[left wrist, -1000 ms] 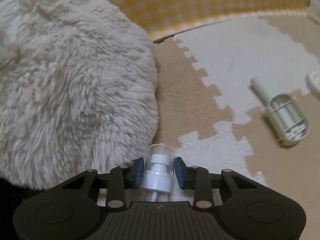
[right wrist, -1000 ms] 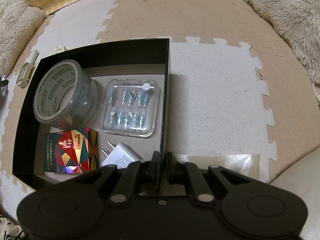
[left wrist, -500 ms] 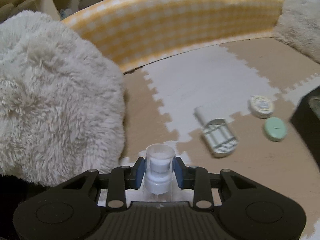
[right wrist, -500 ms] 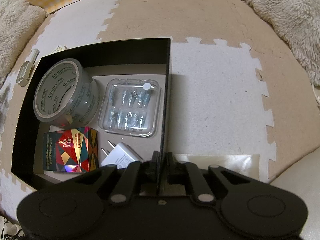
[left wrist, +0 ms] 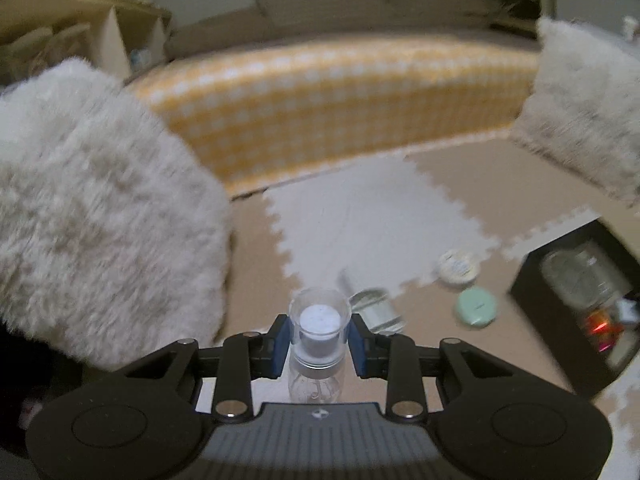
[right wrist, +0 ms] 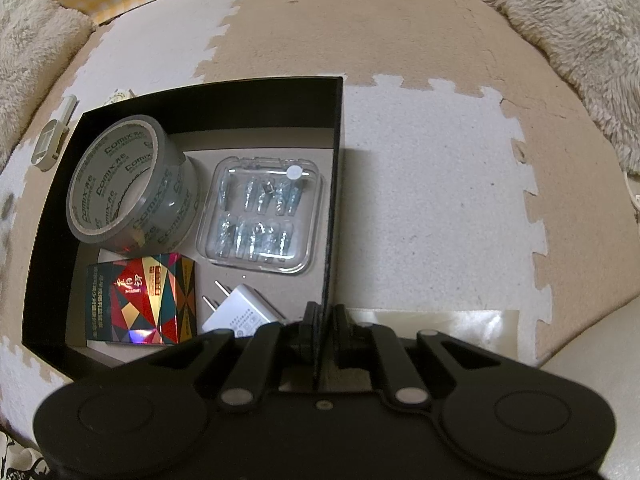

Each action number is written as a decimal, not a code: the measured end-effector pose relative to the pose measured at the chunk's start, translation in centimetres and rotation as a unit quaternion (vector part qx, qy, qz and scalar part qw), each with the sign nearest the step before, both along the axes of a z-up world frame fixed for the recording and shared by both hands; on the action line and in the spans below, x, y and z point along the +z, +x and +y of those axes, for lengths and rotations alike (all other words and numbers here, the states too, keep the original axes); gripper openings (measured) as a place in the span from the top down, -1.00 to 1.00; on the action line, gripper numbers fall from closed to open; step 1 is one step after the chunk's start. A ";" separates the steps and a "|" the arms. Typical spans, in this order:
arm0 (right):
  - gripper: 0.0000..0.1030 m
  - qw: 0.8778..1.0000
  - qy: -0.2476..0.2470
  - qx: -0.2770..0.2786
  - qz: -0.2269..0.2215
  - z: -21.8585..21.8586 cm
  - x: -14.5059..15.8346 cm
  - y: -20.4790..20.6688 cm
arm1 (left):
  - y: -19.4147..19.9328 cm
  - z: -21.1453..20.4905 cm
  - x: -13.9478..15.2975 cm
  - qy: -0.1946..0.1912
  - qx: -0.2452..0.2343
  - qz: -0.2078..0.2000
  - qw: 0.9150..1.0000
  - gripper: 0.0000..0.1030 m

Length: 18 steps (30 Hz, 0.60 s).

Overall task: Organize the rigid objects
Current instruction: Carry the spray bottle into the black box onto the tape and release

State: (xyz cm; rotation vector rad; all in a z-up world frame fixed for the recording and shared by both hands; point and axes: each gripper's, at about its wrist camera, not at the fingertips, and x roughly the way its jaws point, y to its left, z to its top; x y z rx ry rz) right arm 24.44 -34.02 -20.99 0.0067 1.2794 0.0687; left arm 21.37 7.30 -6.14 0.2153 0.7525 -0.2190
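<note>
My left gripper (left wrist: 319, 339) is shut on a small clear spray bottle (left wrist: 318, 340) with a white pump under a clear cap, held above the floor mat. Beyond it on the mat lie a white plastic case (left wrist: 376, 310), a round white tin (left wrist: 458, 266) and a mint-green round case (left wrist: 476, 306). The black box (left wrist: 560, 328) shows at the right. My right gripper (right wrist: 324, 320) is shut on the right wall of the black box (right wrist: 334, 184). Inside lie a tape roll (right wrist: 128, 184), a clear clip case (right wrist: 262, 212), a colourful carton (right wrist: 140, 300) and a white charger plug (right wrist: 240, 312).
A fluffy white cushion (left wrist: 92, 208) fills the left, another (left wrist: 588, 104) sits at the far right. A yellow checked mattress edge (left wrist: 340, 108) runs along the back. A cream sheet (right wrist: 440, 320) lies to the right of the box. A fluffy rug (right wrist: 572, 40) lies at the upper right.
The left gripper has risen and tilted up with the spray bottle in it, bringing the mattress, the small cases and the black box into view. The right gripper has kept still on the box wall.
</note>
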 end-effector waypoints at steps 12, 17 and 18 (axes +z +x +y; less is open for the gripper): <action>0.85 1.000 0.001 0.002 0.000 -0.1 -0.1 0.0 | -1.0 -11.7 2.1 -0.083 -0.135 -0.022 0.987 0.37; 0.85 1.000 0.001 0.002 0.000 -0.1 -0.1 0.0 | -1.0 -16.3 1.7 -0.098 -0.172 -0.021 0.980 0.37; 0.85 1.000 0.001 0.002 0.000 -0.1 -0.1 0.0 | -1.0 -17.2 1.7 -0.103 -0.180 -0.021 0.978 0.37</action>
